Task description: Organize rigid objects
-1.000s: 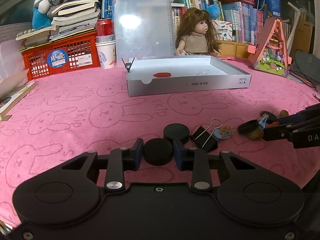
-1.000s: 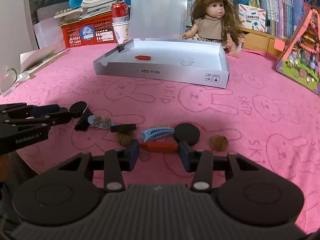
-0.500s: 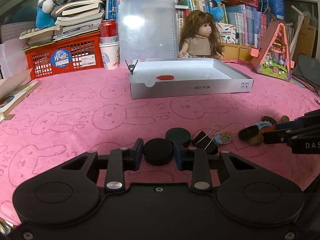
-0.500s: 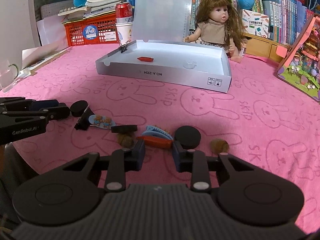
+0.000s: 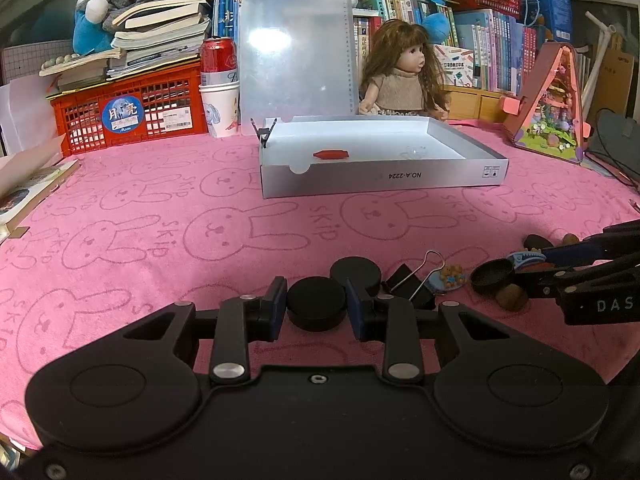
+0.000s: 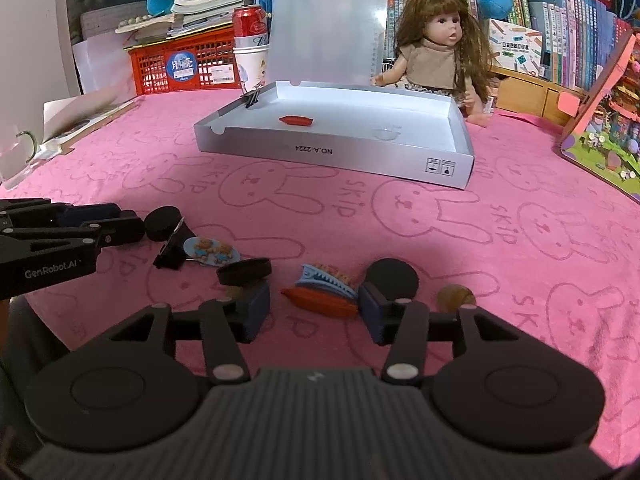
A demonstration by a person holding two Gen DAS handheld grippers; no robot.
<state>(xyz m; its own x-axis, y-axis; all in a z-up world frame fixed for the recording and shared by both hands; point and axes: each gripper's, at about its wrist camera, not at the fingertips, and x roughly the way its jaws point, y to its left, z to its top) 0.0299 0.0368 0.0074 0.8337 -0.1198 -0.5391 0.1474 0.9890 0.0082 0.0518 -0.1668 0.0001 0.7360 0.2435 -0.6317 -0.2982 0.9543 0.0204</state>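
My left gripper (image 5: 317, 304) is shut on a black puck (image 5: 317, 307), low over the pink cloth. A second black puck (image 5: 355, 273), a black binder clip (image 5: 412, 286) and a bear hair clip (image 5: 450, 276) lie just beyond it. My right gripper (image 6: 314, 310) is open around an orange-red piece (image 6: 320, 304) with a blue claw clip (image 6: 326, 280) touching it. Another black puck (image 6: 392, 278), a tilted black puck (image 6: 244, 271) and a brown nut (image 6: 456, 298) lie close by. The white box (image 6: 332, 152) holds one red piece (image 6: 297, 121).
A doll (image 5: 404, 76) sits behind the box, with a clear clipboard (image 5: 296, 56), a red crate (image 5: 128, 110) and a can on a cup (image 5: 218, 80) to the left. A pink toy house (image 5: 548, 108) stands at the right. Papers lie at the left edge.
Both grippers rose and drew back a little. The left one stays shut on its puck. The right jaws closed towards the orange-red piece half a second ago and now stand wide apart again.
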